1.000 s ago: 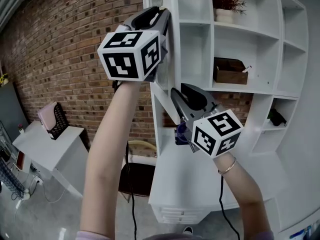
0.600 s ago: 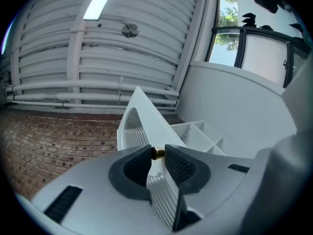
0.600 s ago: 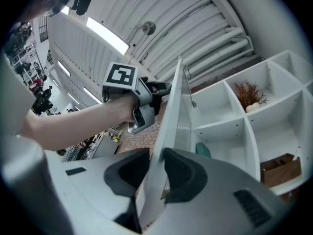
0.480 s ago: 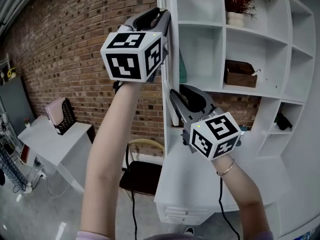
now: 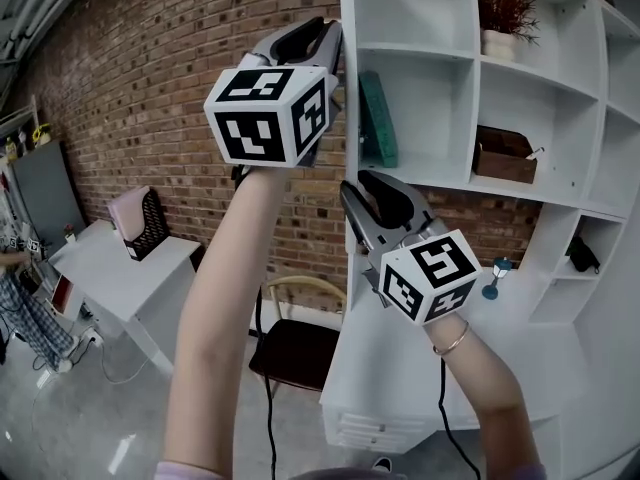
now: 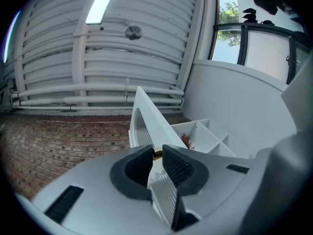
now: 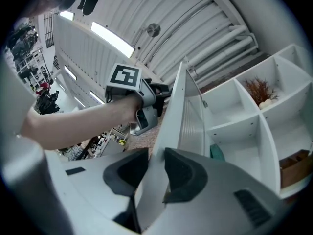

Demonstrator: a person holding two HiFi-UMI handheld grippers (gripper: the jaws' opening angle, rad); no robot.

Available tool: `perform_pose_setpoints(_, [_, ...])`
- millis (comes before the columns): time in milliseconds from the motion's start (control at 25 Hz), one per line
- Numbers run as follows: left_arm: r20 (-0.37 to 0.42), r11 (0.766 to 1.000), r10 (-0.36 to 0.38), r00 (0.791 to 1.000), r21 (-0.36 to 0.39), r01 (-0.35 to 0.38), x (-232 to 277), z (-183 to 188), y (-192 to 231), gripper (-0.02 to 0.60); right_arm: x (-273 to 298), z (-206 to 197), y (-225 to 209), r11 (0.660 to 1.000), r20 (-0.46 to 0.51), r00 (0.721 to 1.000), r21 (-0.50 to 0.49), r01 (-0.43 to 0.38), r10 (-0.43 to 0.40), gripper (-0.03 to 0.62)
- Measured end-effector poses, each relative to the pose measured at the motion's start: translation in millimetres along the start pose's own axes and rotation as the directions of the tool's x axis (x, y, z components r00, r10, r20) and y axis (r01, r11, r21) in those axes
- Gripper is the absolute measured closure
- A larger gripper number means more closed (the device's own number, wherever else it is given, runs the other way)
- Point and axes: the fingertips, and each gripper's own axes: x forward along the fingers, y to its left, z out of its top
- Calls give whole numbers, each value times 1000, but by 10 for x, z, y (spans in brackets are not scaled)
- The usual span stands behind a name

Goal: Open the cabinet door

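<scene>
The white cabinet door [image 5: 343, 168] with its ribbed panel stands swung out from the white shelf unit [image 5: 455, 53], edge toward me. My left gripper [image 5: 335, 40] is high on the door's edge. Its jaws are closing, with the door [image 6: 146, 116] between the pads and a small gold knob [image 6: 156, 154] at the left gripper's [image 6: 157, 151] tips. My right gripper [image 5: 352, 196] is lower on the same edge. Its jaws are opening a little, and the door's [image 7: 173, 111] edge fills the gap in the right gripper [image 7: 155, 158].
On the shelves are a teal book [image 5: 378, 118], a potted plant [image 5: 503, 13], a wooden box [image 5: 505, 156] and a blue glass [image 5: 492, 276]. A brick wall, a white desk [image 5: 120, 288] and a chair [image 5: 295, 353] lie left of the unit.
The door has swung further out with both grippers on its edge. The teal book, hidden behind the door a second ago, now shows. The left jaws have narrowed.
</scene>
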Motion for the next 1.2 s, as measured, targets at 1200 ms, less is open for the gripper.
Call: perform_pose_setpoints(1200, [-67, 996, 89, 994, 21, -88, -634, -310, 384, 545, 239, -91, 397, 996, -31, 996, 41, -83, 84, 508])
